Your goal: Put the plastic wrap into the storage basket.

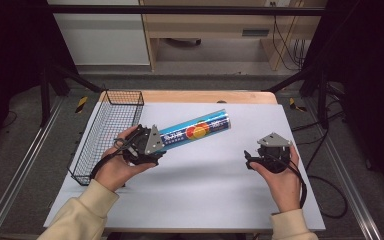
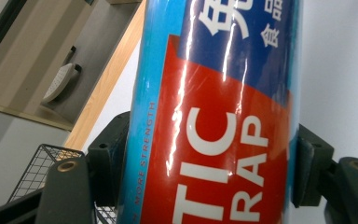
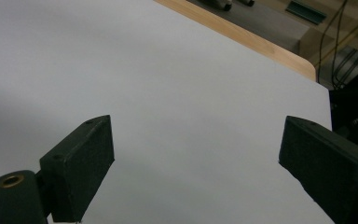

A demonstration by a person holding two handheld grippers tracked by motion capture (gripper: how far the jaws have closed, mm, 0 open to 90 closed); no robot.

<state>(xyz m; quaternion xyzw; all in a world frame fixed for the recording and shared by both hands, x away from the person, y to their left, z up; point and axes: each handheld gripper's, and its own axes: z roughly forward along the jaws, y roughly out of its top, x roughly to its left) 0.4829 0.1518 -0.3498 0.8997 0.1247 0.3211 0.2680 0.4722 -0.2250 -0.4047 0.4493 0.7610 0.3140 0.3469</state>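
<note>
High view: left gripper [image 1: 147,142] clamps a blue plastic-wrap box [image 1: 196,130] just beside the wire basket [image 1: 111,127].
Its jaws press both sides of the box, held tilted above the desk [image 1: 205,185]; the right gripper [image 1: 260,156] hovers well apart, jaws open and empty.

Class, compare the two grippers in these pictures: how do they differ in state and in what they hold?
The left gripper is shut on the blue roll, its pads pressing both sides; the right gripper is open, with nothing between its pads. The left sits beside the wire basket; the right hangs over bare white table. Both are black, two-jawed and hand-held.
</note>
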